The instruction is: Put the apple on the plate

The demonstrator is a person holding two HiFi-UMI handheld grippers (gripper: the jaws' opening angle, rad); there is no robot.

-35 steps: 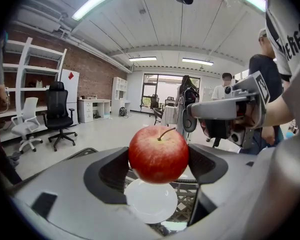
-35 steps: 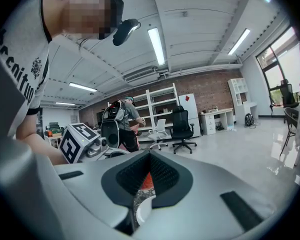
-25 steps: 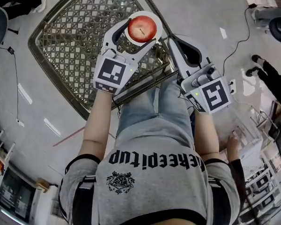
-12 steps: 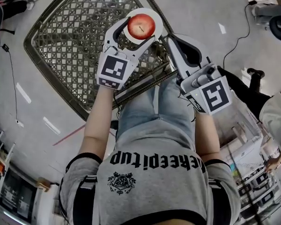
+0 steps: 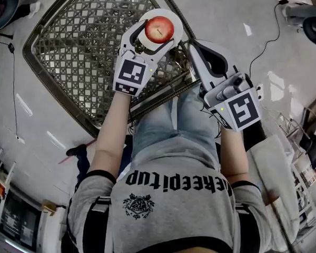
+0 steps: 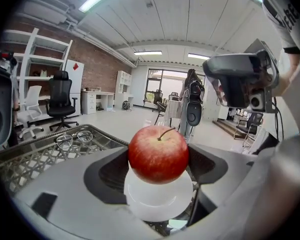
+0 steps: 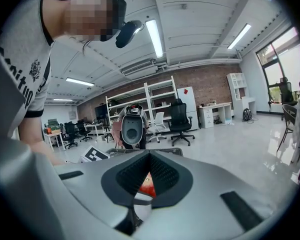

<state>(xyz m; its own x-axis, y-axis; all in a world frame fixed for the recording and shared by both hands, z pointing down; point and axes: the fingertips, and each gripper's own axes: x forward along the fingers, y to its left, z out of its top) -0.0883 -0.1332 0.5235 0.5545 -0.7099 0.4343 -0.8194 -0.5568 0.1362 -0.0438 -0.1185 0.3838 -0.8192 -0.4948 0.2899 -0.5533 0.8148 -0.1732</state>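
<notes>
Apple (image 5: 159,29) is sitting squarely between the jaws of my left tool (image 5: 159,31), stem pointing up, and its underside is resting on the small white plate (image 6: 157,201) at the far right of the lattice table (image 5: 79,51). My left tool is gripping the apple by its two sides, with the pads pressing the skin as far as I can judge. The apple is therefore lying straight ahead of that tool and directly over the plate, so I reckon the coming move is calling only for letting go and backing toward me. My right tool (image 5: 190,47) is waiting just right of the plate, jaws closed on nothing and aiming at the apple. Nothing is printed on the apple or plate. My shirt (image 5: 174,183) is showing "keepitup" in part, and each tool is carrying a square black-and-white marker.
</notes>
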